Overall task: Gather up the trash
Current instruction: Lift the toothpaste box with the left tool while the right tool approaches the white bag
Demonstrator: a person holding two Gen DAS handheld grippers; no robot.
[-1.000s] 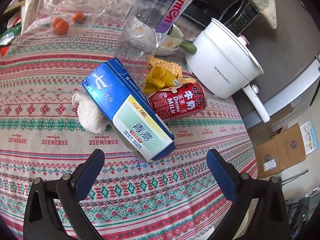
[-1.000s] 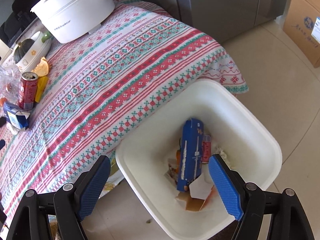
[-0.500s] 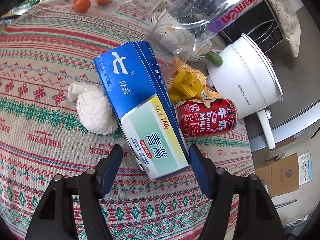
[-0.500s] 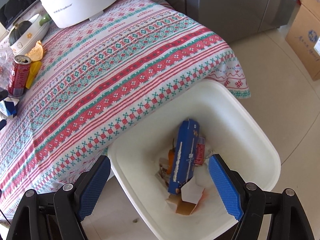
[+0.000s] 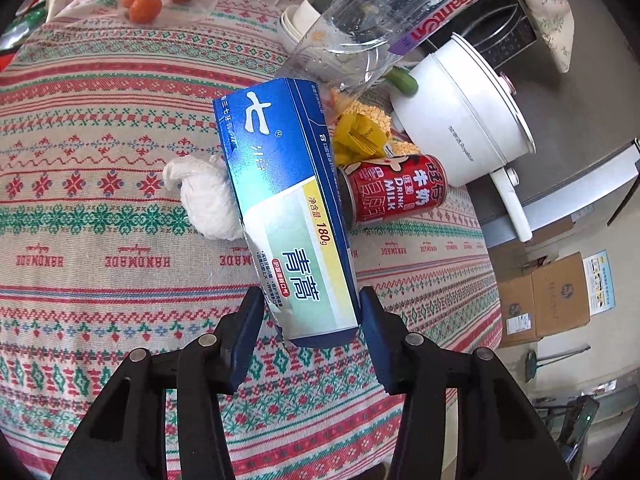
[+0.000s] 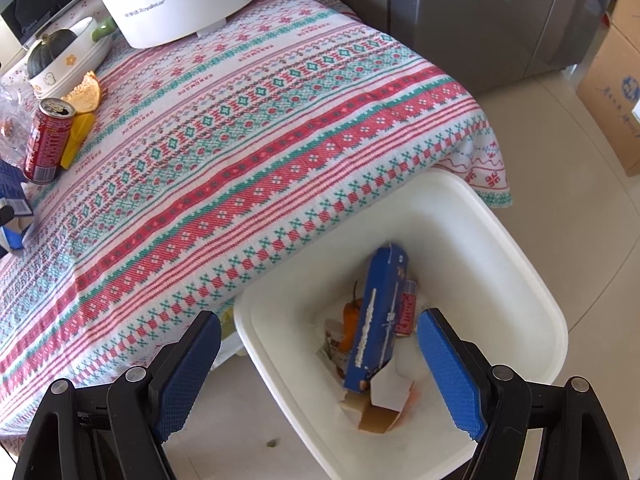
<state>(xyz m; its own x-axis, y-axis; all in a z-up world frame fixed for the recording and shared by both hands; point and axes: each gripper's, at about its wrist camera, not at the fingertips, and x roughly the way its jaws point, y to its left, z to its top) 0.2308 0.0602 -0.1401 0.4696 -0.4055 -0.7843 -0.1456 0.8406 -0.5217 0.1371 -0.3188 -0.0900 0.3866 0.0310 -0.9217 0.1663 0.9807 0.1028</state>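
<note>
Now the toothpaste box (image 5: 286, 208) is clamped at its near end by the left gripper (image 5: 310, 328), long axis toward eleven o'clock over the tablecloth (image 5: 100, 160), while the right gripper (image 6: 320, 364) is held apart above the bin (image 6: 516, 280).

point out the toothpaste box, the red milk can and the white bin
toothpaste box (image 5: 280, 200), left wrist view, blue front face
red milk can (image 5: 396, 192), left wrist view, its printed side
white bin (image 6: 516, 248), right wrist view, far rim
</note>
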